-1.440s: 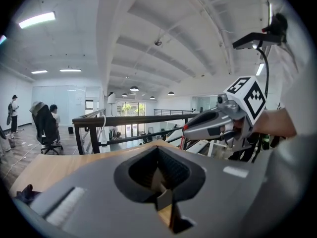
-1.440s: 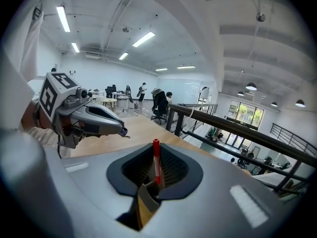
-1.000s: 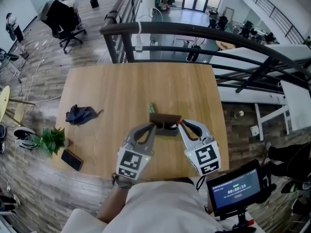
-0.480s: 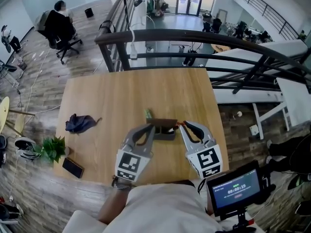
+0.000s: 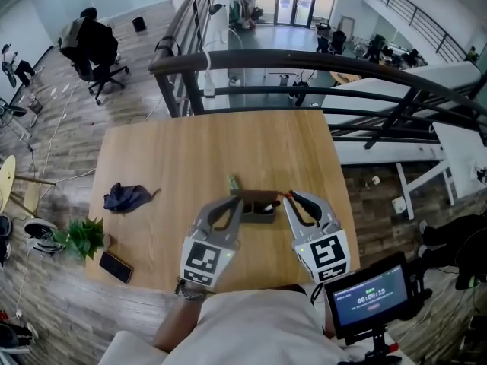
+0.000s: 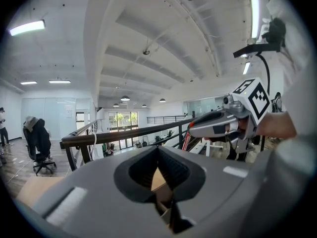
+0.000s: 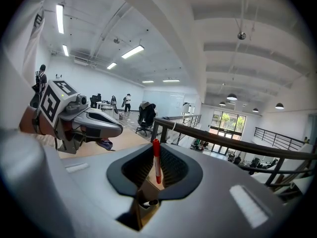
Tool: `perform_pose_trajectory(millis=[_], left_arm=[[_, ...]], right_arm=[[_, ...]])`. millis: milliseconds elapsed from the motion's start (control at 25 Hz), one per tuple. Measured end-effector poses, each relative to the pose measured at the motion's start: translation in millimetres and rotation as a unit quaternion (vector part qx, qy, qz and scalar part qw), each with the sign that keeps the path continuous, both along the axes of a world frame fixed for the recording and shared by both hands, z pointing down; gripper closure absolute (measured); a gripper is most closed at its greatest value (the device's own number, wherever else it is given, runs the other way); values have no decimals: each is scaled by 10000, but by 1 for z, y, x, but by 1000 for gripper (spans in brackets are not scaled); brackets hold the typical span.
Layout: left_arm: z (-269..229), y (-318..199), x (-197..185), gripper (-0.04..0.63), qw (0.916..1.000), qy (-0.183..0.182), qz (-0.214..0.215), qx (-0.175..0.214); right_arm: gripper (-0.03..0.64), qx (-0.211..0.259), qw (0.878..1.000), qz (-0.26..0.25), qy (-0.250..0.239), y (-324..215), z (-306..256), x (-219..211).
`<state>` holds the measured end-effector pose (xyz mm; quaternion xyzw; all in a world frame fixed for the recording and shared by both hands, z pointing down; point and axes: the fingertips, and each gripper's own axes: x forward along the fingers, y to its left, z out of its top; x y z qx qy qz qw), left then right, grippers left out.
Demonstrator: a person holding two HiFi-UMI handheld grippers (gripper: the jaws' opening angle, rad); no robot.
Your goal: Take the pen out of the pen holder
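A dark brown pen holder (image 5: 259,204) stands on the wooden table (image 5: 190,150) near its front edge, between my two grippers. My left gripper (image 5: 239,201) has its tips at the holder's left end and its jaws closed there; in the left gripper view the left gripper (image 6: 158,150) shows its pads meeting. My right gripper (image 5: 288,197) is at the holder's right end, shut on a red pen (image 7: 156,160) that stands upright between the pads. The pen's red end (image 5: 286,194) shows just above the holder. Anything else inside the holder is hidden.
A small green object (image 5: 233,182) lies just behind the holder. A dark blue cloth (image 5: 127,197), a black phone (image 5: 116,266) and a small plant (image 5: 80,234) are at the table's left. A dark railing (image 5: 304,55) runs behind the table. A screen (image 5: 367,299) sits at bottom right.
Both grippers and the holder stay almost where they were, with the red pen still in the right gripper. The camera has shifted slightly.
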<state>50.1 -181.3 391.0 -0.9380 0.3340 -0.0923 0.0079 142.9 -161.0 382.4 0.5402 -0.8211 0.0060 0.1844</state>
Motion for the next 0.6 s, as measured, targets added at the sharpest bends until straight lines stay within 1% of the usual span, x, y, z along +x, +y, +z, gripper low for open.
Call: perform_pose_trajectory(millis=[600], left_arm=[[0,1,-2,597,10000,-9,20,6]], right_arm=[[580,-36,10000,-56,10,-1,3,-7]])
